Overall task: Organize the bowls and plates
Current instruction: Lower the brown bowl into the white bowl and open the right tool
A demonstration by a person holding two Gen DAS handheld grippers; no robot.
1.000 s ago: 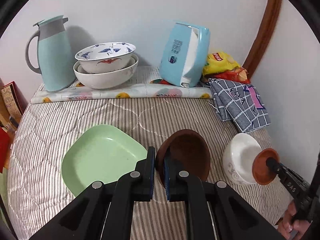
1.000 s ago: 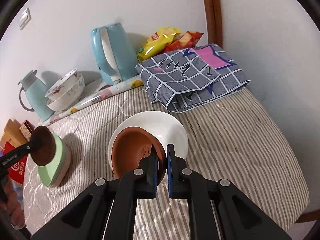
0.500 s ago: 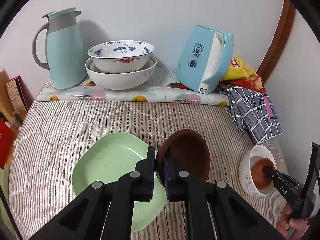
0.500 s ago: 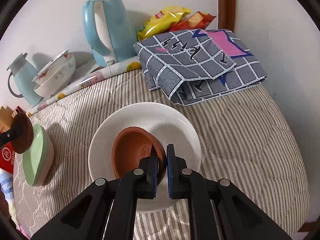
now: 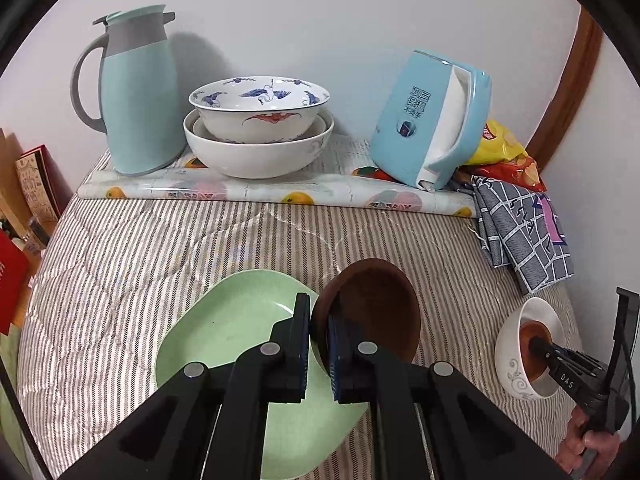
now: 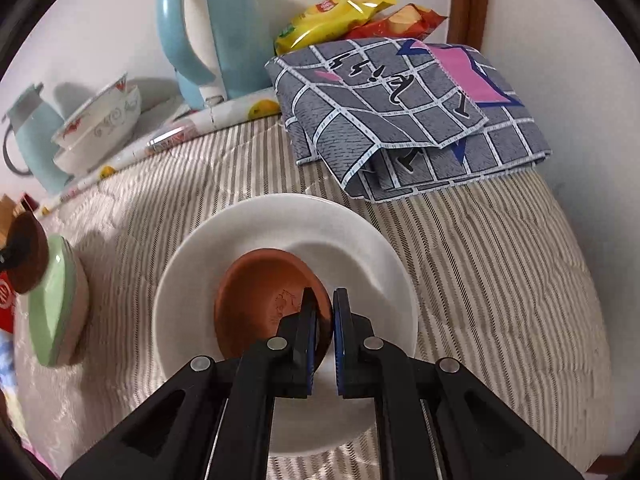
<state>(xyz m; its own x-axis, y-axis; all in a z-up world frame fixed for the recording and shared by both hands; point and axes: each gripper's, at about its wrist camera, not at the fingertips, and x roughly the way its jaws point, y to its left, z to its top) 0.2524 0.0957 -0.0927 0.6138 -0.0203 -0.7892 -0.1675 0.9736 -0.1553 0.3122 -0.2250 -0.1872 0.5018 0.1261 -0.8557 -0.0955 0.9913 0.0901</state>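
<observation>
Both tools clamped on small saucers, over their target dishes.

Left tool (image 5: 318, 338) grips dark brown matte saucer (image 5: 372, 308) by its rim, tilted above the rounded-square pale green plate (image 5: 236, 328) on striped quilted surface (image 5: 160, 248). Right tool (image 6: 324, 320) pinches terracotta saucer (image 6: 264, 300) rim, down inside the glossy white ceramic bowl (image 6: 352, 248).

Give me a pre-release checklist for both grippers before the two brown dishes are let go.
1. Left gripper clamped on dark brown dish: ok.
2. Dark brown dish over green plate: not ok, only partly over it.
3. Right gripper clamped on terracotta dish: ok.
4. Terracotta dish inside white bowl: ok.
5. Terracotta dish resting on the bowl's floor: cannot tell.
6. White bowl upright on striped quilt: ok.
</observation>
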